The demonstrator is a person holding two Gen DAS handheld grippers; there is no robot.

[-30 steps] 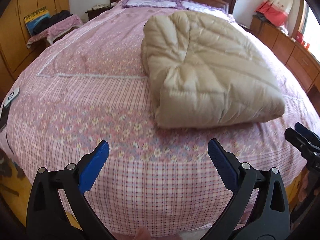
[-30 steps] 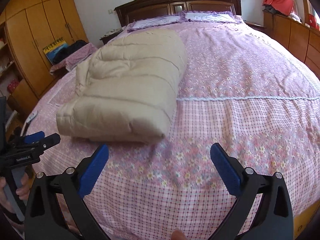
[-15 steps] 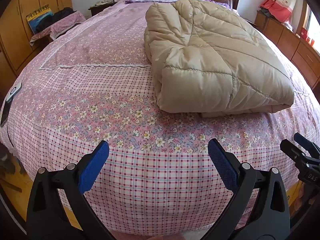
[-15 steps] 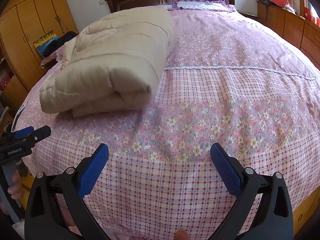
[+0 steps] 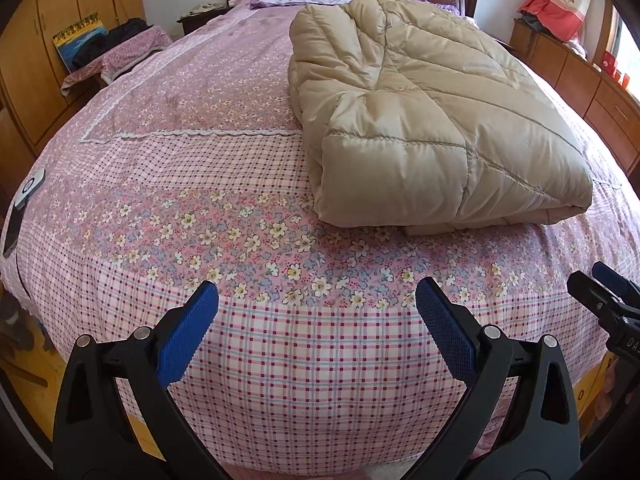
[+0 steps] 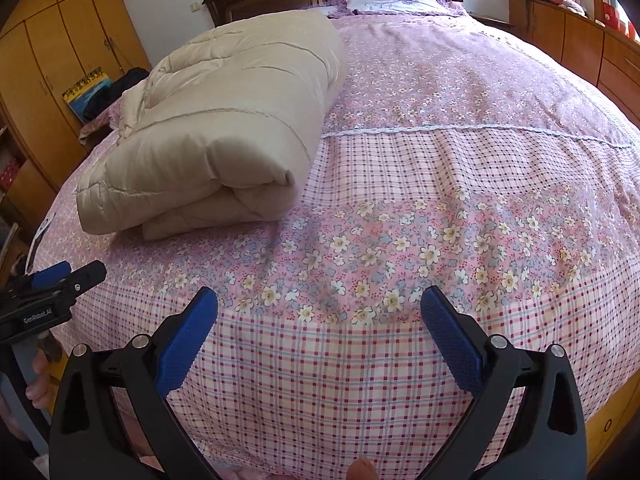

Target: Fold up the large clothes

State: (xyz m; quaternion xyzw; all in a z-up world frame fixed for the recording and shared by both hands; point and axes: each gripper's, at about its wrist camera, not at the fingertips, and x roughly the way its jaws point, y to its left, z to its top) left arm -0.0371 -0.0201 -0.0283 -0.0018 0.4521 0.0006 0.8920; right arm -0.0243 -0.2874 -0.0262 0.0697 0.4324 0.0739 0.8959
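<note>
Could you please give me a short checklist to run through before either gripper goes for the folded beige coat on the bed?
1. Left gripper open: ok.
2. Right gripper open: ok.
3. Both grippers empty: ok.
4. Beige coat lies folded on the bedspread, nothing on top: ok.
5. Grippers apart from the coat, bare bedspread between: ok.
6. Fold underneath is even: cannot tell.

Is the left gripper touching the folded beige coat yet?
Apart. In the left wrist view the left gripper is open over the bedspread, with a wide band of floral fabric between its fingertips and the beige coat.
</note>
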